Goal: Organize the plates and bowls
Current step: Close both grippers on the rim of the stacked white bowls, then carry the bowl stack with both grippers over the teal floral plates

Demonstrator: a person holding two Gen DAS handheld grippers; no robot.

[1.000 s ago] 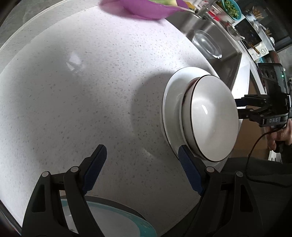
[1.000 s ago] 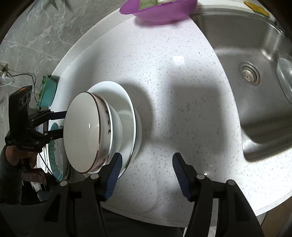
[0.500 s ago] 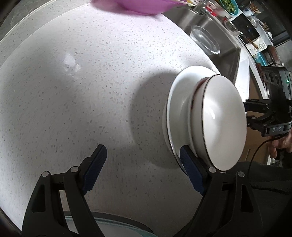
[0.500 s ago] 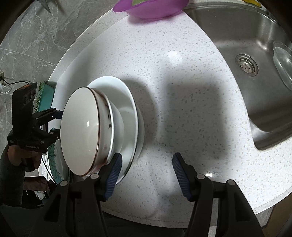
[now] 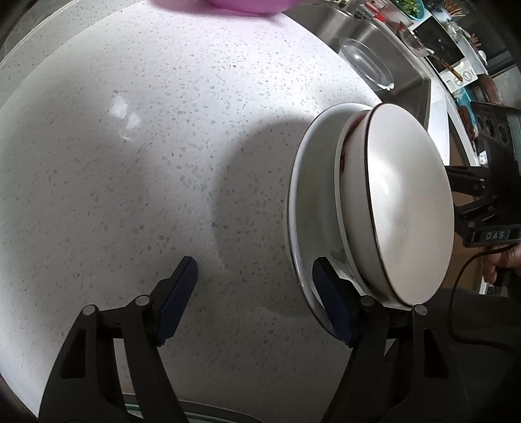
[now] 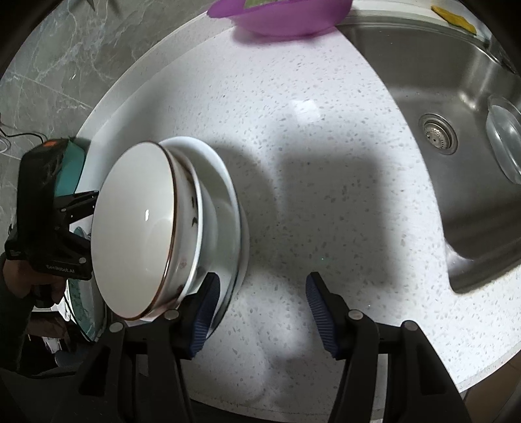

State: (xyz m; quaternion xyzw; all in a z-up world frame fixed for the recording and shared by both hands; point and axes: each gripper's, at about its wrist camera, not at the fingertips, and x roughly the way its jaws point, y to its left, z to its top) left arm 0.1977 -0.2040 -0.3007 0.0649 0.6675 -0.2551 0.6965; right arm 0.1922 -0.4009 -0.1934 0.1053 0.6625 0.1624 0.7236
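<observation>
My left hand-held gripper [image 5: 254, 299] and right hand-held gripper [image 6: 259, 309] both gape wide, holding nothing — flanking the stack near the bench [image 5: 130, 179] edge, I judge to lift it together. Two bowls [image 6: 136, 234] nest on a white plate [image 5: 309, 195]; the lower bowl's pattern is mostly hidden.

- A bowl [image 6: 136, 234] sits in a second bowl [image 6: 190, 227], both on a plate [image 6: 224, 201] near the counter's [image 6: 325, 195] front edge.
- The sink [image 6: 439, 81] lies to the right — a glass dish [image 6: 504, 143] inside it.
- A basin [image 6: 280, 16] stands at the back.
</observation>
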